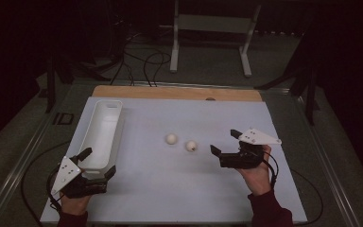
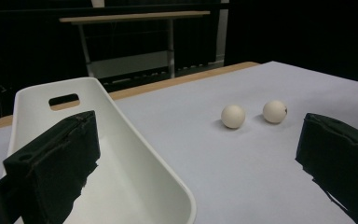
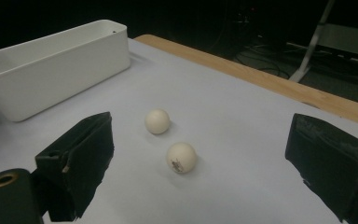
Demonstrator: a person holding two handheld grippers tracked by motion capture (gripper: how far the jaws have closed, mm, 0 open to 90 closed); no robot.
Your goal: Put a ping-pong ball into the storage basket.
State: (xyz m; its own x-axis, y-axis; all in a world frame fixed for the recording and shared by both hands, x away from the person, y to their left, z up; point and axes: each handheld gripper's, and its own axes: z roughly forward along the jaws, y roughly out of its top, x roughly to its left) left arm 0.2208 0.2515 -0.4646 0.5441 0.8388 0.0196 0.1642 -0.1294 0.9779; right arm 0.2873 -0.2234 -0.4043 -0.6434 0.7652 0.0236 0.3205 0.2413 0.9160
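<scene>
Two white balls lie side by side near the middle of the white mat: a plain ball [image 1: 171, 138] [image 2: 233, 116] [image 3: 157, 121] and a ball with a small dark mark [image 1: 191, 145] [image 2: 275, 111] [image 3: 182, 157]. A long white bin [image 1: 121, 124] [image 2: 121, 121] [image 3: 60, 65] stands empty along the mat's left side. My left gripper [image 1: 99, 161] [image 2: 198, 140] is open at the bin's near end, one jaw over the bin's inside, the other over the mat. My right gripper [image 1: 224, 141] [image 3: 203, 135] is open just right of the marked ball, pointing at both balls, holding nothing.
The white mat [image 1: 179, 189] covers a wooden table whose bare edge [image 1: 170, 92] shows at the back. Beyond the table are cables on the floor and a white metal stand [image 1: 212, 28]. Dark stand legs flank both sides.
</scene>
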